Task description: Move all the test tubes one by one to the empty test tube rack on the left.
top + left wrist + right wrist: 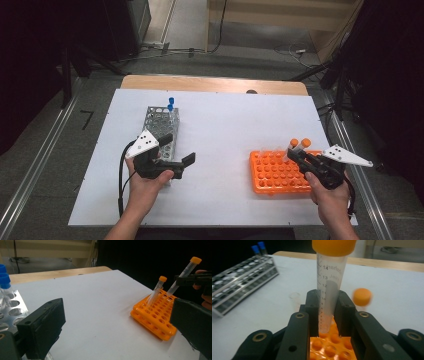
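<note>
An orange-capped tube (329, 287) is clamped in the right gripper (329, 315) above the orange rack (277, 172). At nine o'clock, the left gripper (176, 149) is held wide open beside the metal rack (160, 122).

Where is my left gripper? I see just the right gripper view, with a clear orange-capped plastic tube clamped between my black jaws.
Observer: The left gripper is at the near end of the silver perforated metal rack, jaws wide open and empty.
Operator: Is the blurred orange cap beside my tube seated anywhere?
Observer: Yes. That second orange-capped tube stands leaning in the far row of the orange plastic rack.
Operator: Is my tube upright?
Observer: No. From the left gripper view, the held clear orange-capped tube is tilted.
</note>
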A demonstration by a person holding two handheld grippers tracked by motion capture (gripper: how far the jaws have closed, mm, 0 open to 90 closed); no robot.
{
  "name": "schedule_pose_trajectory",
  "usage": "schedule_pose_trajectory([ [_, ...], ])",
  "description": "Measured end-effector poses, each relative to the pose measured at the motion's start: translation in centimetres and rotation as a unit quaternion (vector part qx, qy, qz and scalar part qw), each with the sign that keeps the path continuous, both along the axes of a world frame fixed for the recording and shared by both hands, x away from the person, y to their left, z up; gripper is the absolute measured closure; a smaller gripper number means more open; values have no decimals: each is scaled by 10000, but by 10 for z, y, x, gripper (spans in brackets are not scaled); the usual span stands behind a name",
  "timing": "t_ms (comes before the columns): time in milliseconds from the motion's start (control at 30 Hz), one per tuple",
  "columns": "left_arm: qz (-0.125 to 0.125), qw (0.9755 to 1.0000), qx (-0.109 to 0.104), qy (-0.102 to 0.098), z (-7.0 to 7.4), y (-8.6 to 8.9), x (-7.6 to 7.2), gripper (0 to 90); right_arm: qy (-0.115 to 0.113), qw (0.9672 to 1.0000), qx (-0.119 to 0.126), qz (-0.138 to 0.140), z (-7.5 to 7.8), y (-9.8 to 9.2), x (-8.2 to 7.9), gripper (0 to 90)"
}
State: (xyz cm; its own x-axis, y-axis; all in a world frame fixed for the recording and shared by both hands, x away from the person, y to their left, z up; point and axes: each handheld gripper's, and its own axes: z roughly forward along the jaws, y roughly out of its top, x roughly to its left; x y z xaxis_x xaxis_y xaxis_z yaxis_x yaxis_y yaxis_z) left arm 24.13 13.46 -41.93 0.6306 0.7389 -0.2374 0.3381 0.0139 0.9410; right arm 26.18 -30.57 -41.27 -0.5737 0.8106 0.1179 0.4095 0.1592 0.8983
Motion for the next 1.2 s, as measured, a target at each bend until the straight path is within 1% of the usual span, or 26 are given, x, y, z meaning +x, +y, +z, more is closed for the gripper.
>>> schedule_pose_trajectory([
  [100,-46,10000,24,0,0,-2,0,3,9,9996,2,269,2,14,-1,724],
  [167,-84,10000,43,2,0,-5,0,3,19,9990,-39,443,1,24,-1,725],
  [267,-141,9999,59,-1,0,-9,1,3,14,9975,-63,703,1,38,-1,724],
  [333,-178,9998,71,-14,1,-13,1,3,22,9962,-3,865,2,46,1,725],
  [367,-210,9997,99,-9,1,-14,2,3,8,9957,-7,928,2,51,2,724],
  [500,-294,9995,99,1,1,-20,3,3,-42,9931,-50,1168,2,66,6,724],
  [633,-384,9992,139,12,0,-26,5,3,2,9911,-25,1334,-1,80,9,725],
  [667,-399,9991,110,18,-1,-28,5,3,-9,9904,-23,1385,-2,82,10,725],
  [800,-489,9987,117,21,-1,-33,5,3,-26,9865,-34,1637,-5,91,9,725],
  [900,-589,9982,62,22,0,-39,6,17,-2,9837,-55,1796,-8,98,9,725],
  [967,-672,9977,83,14,0,-44,6,18,9,9810,-92,1939,-12,104,7,725],
  [1033,-764,9970,93,10,1,-50,6,26,24,9784,-145,2060,-15,109,5,725],
  [1133,-945,9955,75,11,1,-57,6,49,54,9743,-159,2246,-19,115,2,725],
  [1200,-1075,9942,68,8,1,-62,6,76,81,9724,-175,2326,-20,119,0,725],
])
